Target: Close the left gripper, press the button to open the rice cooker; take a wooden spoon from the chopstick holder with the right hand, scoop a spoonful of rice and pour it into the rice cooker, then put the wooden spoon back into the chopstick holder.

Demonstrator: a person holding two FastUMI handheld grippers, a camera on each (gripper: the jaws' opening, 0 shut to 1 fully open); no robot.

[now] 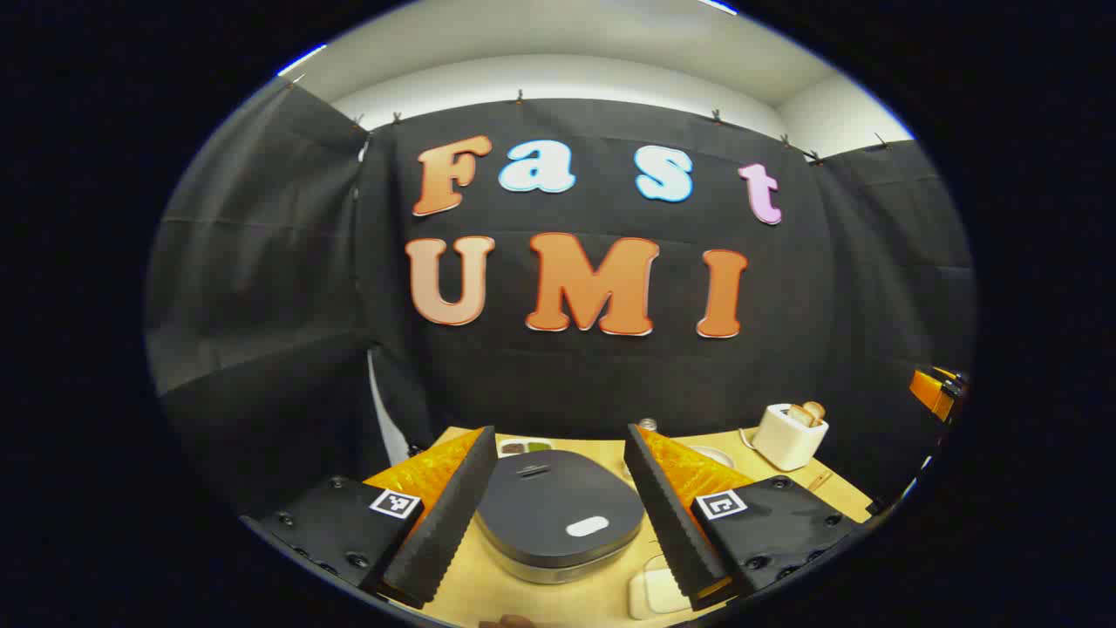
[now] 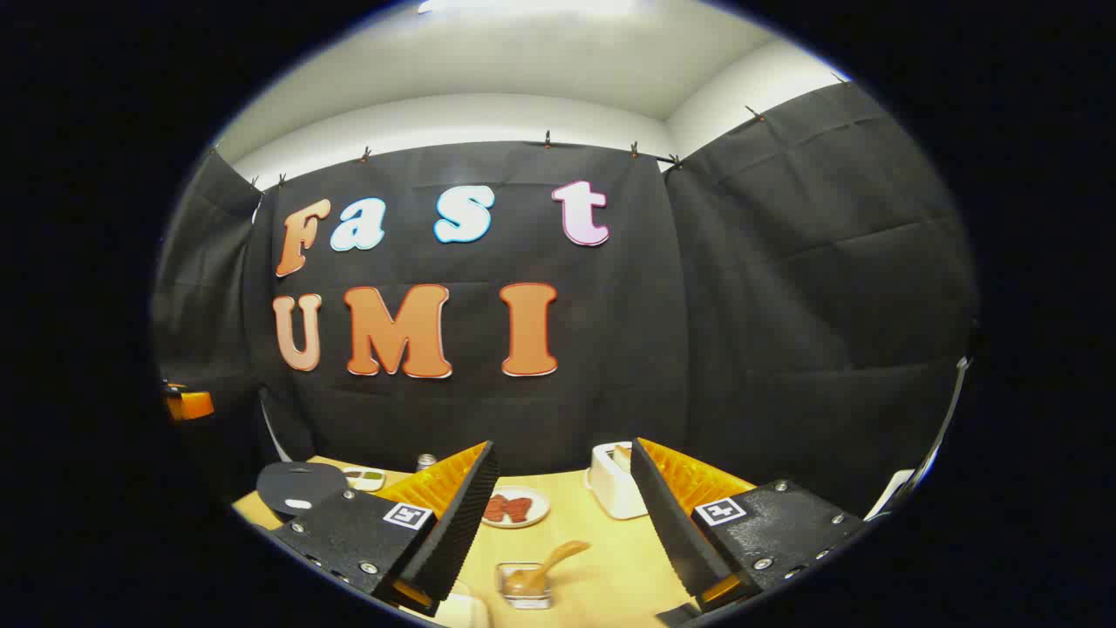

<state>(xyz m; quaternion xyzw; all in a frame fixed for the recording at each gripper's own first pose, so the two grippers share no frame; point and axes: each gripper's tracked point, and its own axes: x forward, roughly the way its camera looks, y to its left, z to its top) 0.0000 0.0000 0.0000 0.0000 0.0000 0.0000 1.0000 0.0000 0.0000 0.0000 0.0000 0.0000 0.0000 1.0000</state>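
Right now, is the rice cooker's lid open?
No, the rice cooker sits with its lid flat and shut between the open left tongs.

Light wood desk [image 2: 602, 558]. On it: closed dark rice cooker [image 1: 558, 515], white toaster [image 1: 789, 434] with bread at back right, plate [image 2: 516, 508] with reddish food mid-desk, small clear holder [image 2: 525, 583] with a tilted wooden spoon [image 2: 549, 560], small dish [image 2: 366, 477] near the cooker, small can [image 2: 425, 460] by the wall.

Rice cooker [image 1: 558, 515] front wall partly behind left gripper [image 1: 558, 536] fingers; white object [image 1: 656, 591] at table [image 1: 558, 602] near edge cut by frame; small dish [image 1: 523, 447] contents too small to tell; spoon [image 2: 545, 563] bowl hidden inside clear holder [image 2: 524, 584]
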